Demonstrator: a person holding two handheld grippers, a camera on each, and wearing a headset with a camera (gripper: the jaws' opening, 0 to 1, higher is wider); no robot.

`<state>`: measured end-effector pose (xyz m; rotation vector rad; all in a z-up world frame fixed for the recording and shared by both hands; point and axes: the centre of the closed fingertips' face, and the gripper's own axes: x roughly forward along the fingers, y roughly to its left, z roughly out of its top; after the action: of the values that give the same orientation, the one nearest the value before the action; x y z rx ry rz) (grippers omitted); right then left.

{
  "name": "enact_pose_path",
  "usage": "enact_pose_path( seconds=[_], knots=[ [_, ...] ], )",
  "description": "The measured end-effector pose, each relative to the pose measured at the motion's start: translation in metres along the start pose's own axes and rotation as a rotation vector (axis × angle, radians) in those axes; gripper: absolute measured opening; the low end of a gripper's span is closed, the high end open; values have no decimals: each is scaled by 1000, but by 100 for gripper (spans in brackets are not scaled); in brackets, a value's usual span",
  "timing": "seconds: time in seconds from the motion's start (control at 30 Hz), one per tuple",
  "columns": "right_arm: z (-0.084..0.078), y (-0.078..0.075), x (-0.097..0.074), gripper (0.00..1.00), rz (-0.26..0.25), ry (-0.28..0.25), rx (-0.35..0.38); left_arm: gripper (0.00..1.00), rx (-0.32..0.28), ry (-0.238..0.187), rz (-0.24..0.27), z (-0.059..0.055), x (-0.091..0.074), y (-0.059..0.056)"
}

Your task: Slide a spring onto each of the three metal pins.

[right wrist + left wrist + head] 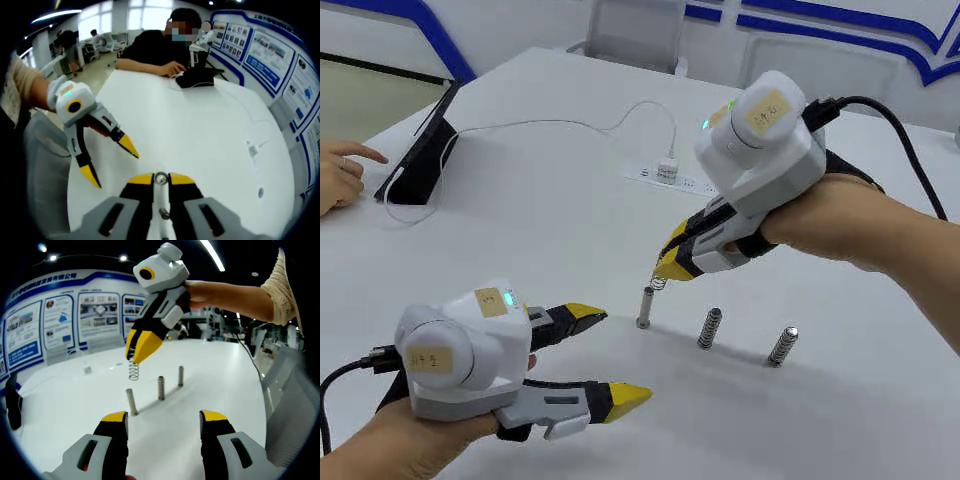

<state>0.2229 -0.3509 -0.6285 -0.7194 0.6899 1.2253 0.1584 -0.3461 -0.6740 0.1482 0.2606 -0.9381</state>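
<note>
Well, starting big: white desk, all the action toward its near edge. Left gripper parked closest to that edge, jaws spread wide, gripping nothing. Right gripper reaching in from the desk's right side, jaws pinched together on the top coil of a spring.

Then three pins standing in a row: bare pin at the left end, middle pin and end pin each already wearing a spring.

Key bit: held spring hanging upright, long axis vertical just like the bare pin's, lower end just above the pin top and a touch to its right in the head view. Not over it yet. Right gripper clearly the nearer one. Probably needs a tiny sideways nudge, then straight down.

Nice side-on look from the left gripper view: clear gap between spring and bare pin, nearly lined up. Looking down its own jaws, right gripper view gives only a small ring between the tips. Can't judge height from there.
</note>
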Motion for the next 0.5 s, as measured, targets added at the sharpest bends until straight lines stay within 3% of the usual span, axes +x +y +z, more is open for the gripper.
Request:
enact_pose_path(
  seconds=[0.5],
  knots=[
    [-8,-9,20,12,9,32,34,59,-6,7,4,-3,0,2]
  ],
)
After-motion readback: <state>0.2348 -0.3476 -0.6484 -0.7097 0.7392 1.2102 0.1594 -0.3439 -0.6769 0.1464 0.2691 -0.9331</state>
